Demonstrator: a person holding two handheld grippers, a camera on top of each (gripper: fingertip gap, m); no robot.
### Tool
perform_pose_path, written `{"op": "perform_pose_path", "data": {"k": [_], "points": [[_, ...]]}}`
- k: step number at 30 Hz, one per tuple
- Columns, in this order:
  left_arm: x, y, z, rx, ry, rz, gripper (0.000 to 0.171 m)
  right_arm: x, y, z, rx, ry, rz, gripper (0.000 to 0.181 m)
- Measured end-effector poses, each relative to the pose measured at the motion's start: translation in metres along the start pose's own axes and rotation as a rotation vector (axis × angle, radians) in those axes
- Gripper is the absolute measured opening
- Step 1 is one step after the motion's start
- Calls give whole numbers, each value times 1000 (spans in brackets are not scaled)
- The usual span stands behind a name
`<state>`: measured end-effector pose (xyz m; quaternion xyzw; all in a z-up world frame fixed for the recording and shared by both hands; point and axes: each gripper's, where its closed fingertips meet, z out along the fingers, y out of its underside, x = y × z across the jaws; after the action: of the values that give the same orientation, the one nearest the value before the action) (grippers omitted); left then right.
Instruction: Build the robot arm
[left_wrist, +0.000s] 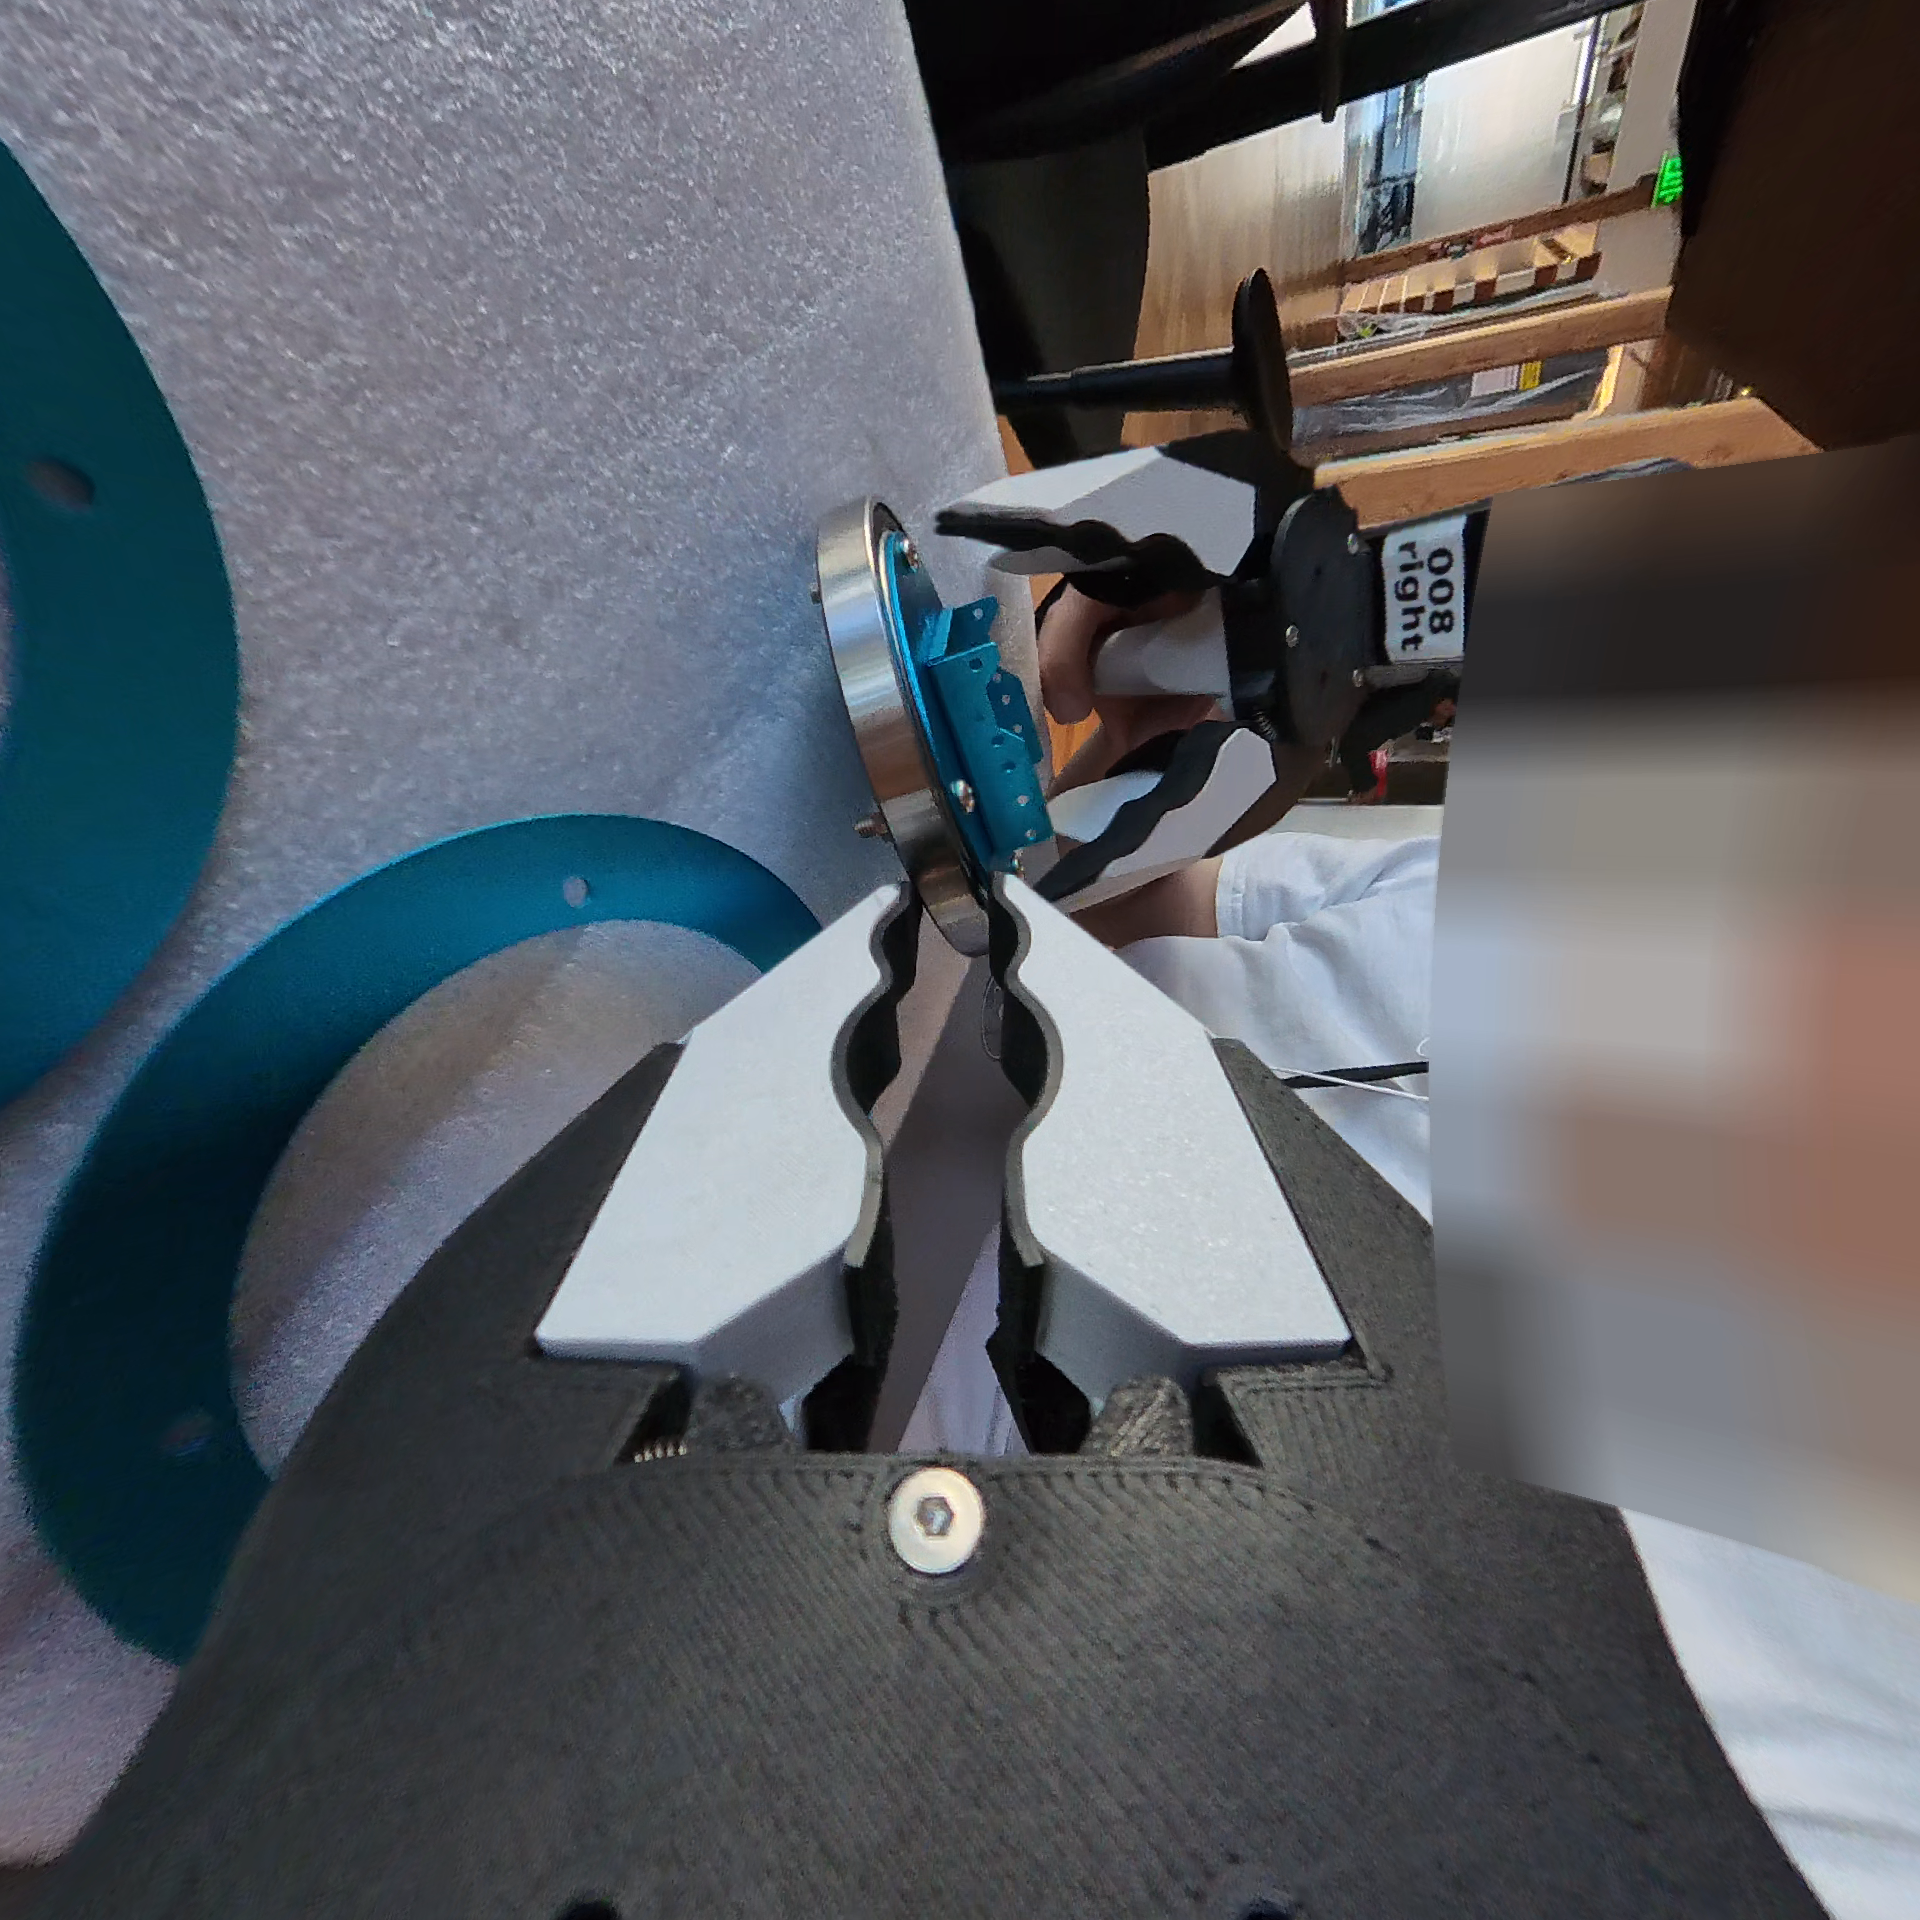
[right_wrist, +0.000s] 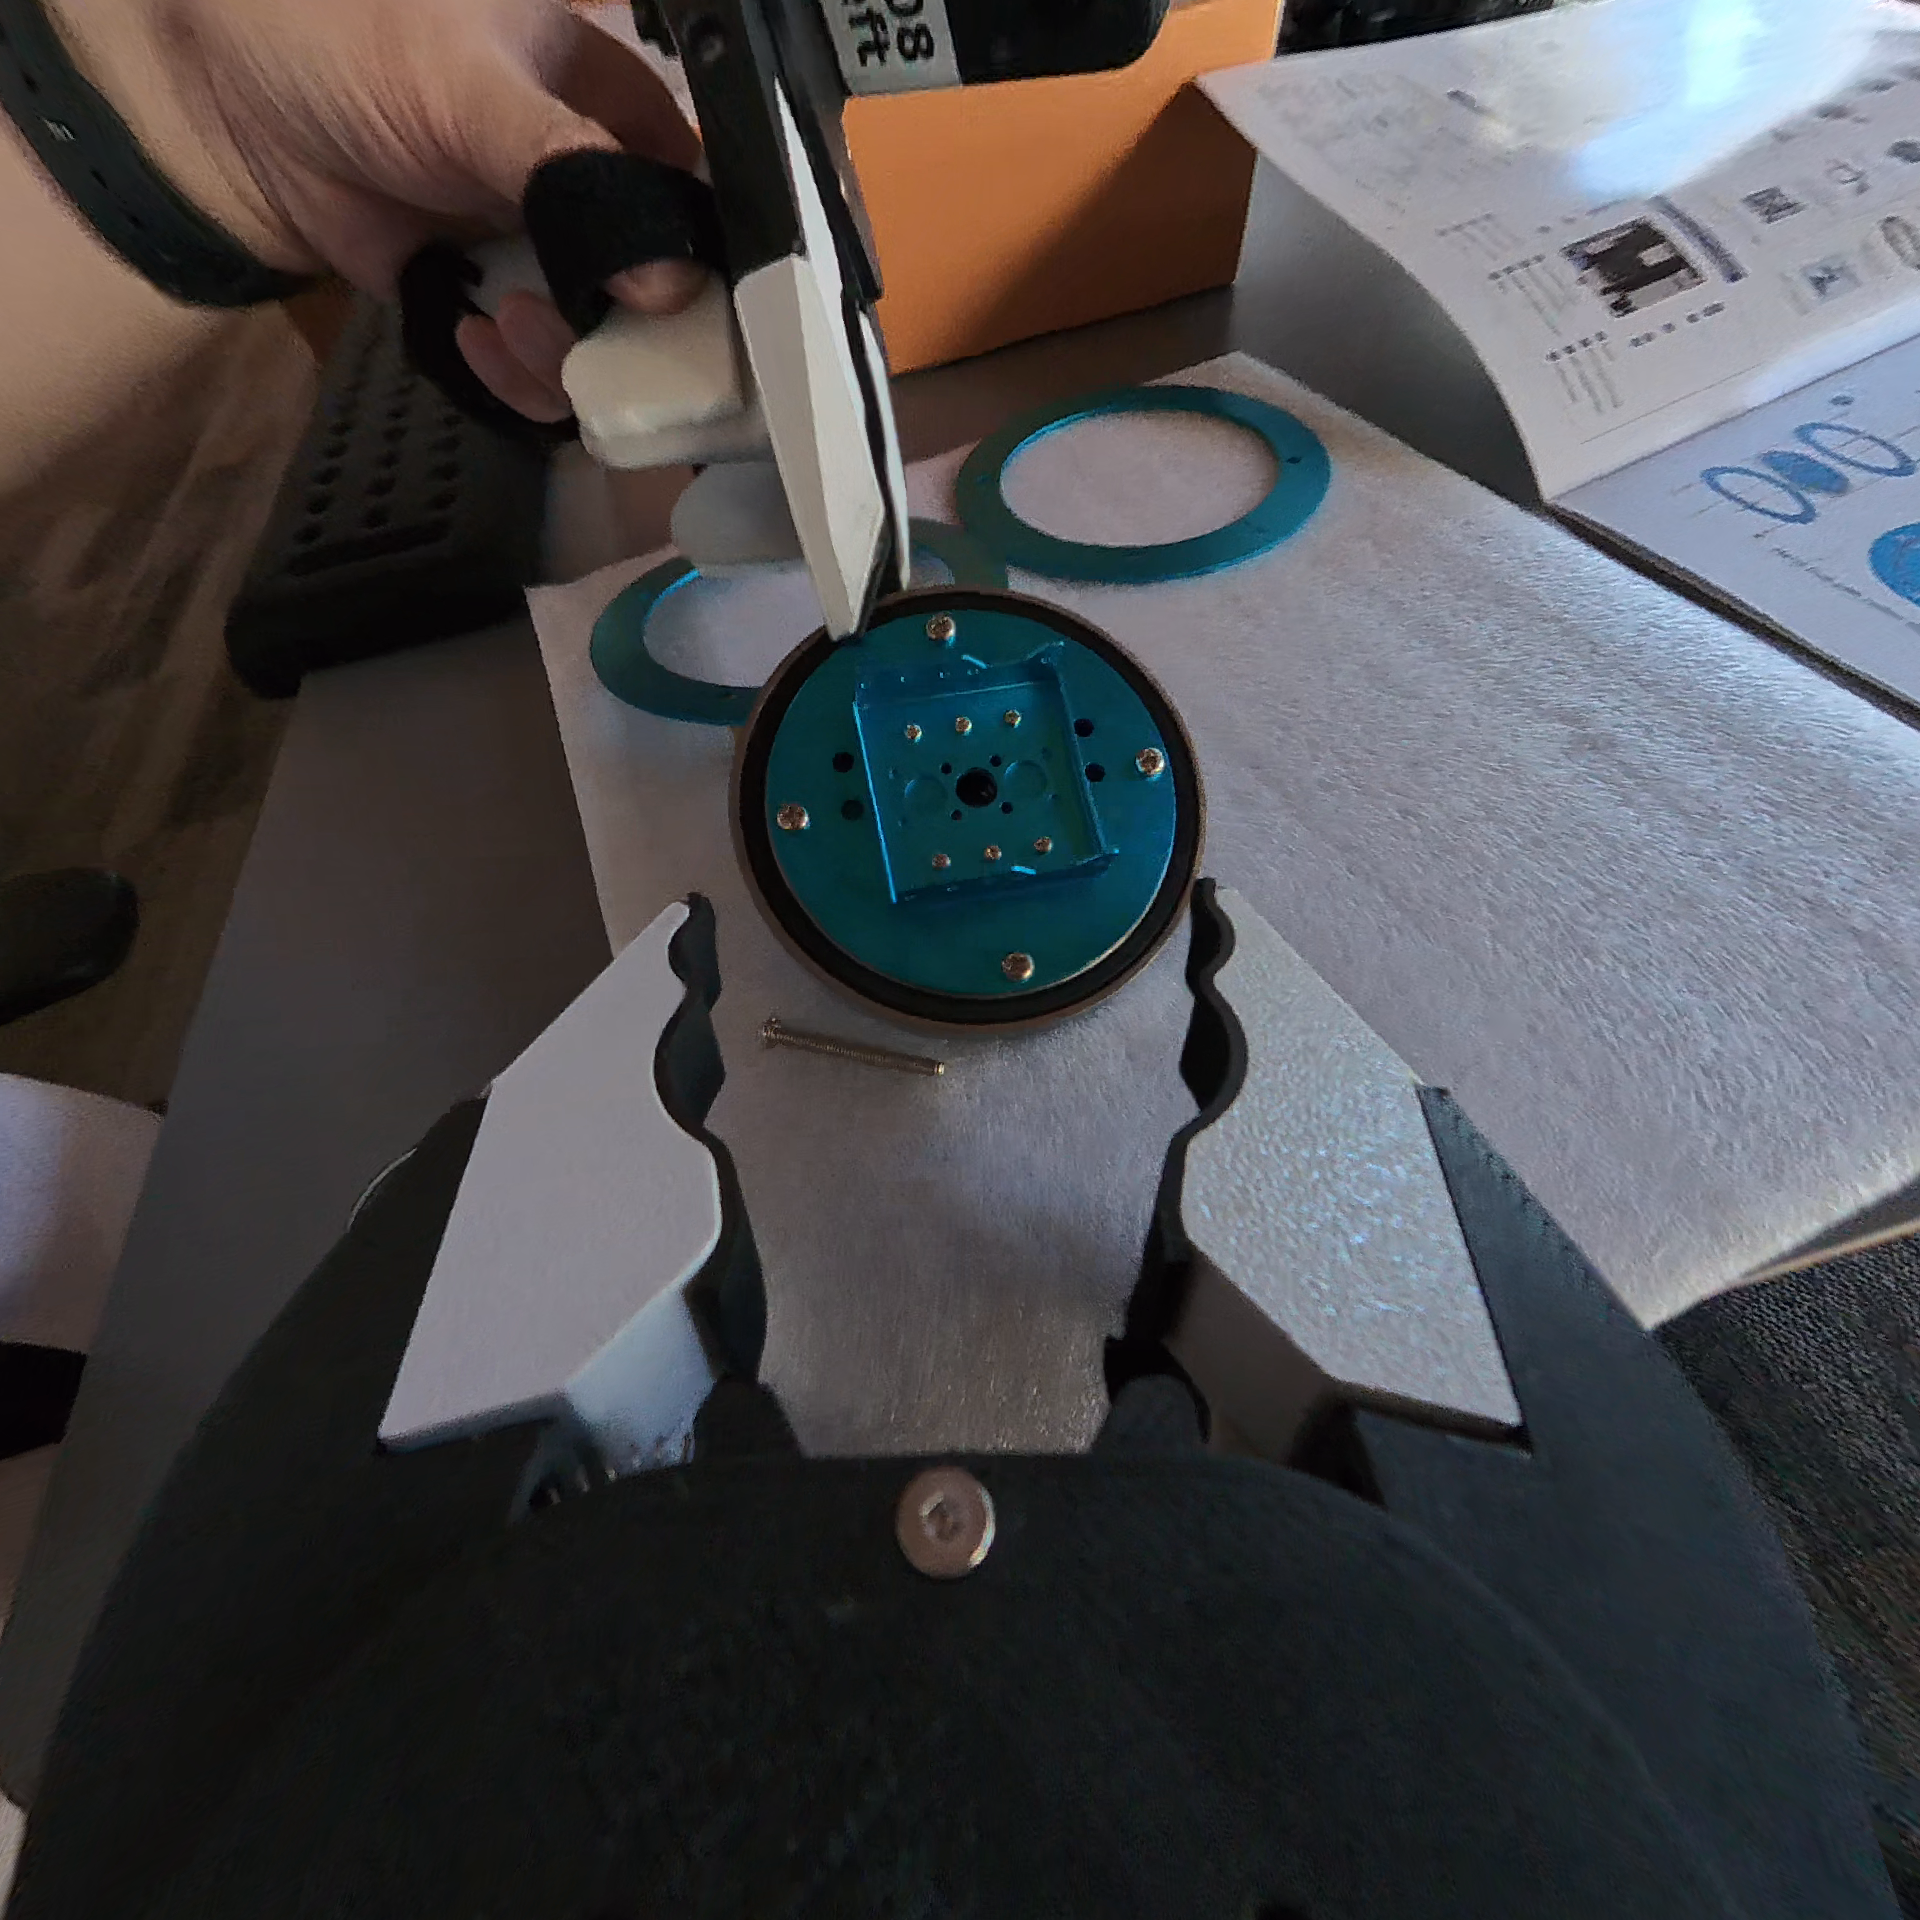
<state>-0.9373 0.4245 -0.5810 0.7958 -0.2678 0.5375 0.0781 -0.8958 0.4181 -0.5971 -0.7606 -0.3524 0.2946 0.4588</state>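
Note:
A round metal bearing assembly with a teal plate, brass screws and a square teal bracket rests on a white foam sheet. My left gripper comes down from above and is shut on the assembly's far rim. In the left wrist view its fingertips pinch the silver rim. My right gripper is open, with a fingertip on either side of the assembly's near edge, not touching it. It also shows in the left wrist view. A loose long screw lies between its fingers.
Two flat teal rings lie on the foam behind the assembly and show in the left wrist view. An orange box stands at the back. An open booklet lies at the right. A black perforated block is at the left. The left gripper's tips are roughly 6 cm from the right gripper's. Between my left fingertips and the black perforated block there is roughly 20 cm.

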Motion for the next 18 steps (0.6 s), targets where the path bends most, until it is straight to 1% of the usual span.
{"op": "perform_pose_path", "data": {"k": [3,5,7,9,11,12,13,16,18], "points": [[2,0,0,32,19,-10,11,1,4,7,-71,8,-47,90],[2,1,1,40,24,-15,11,5,3,6,-83,86,-116,90],[2,1,2,53,37,-25,11,2,-3,2,-65,184,-250,89],[4,1,2,62,55,-37,11,-9,-8,-3,-18,272,-415,80],[5,2,3,63,66,-44,11,-21,-8,-5,10,343,-566,64],[6,1,3,61,72,-44,11,-26,-10,-6,28,374,-626,57],[8,1,3,57,76,-46,11,-28,-10,-5,24,400,-672,54],[8,0,3,43,77,-57,11,-27,-6,0,-63,438,-727,53],[7,0,3,35,76,-67,11,-23,-3,4,-141,449,-719,52]]}}
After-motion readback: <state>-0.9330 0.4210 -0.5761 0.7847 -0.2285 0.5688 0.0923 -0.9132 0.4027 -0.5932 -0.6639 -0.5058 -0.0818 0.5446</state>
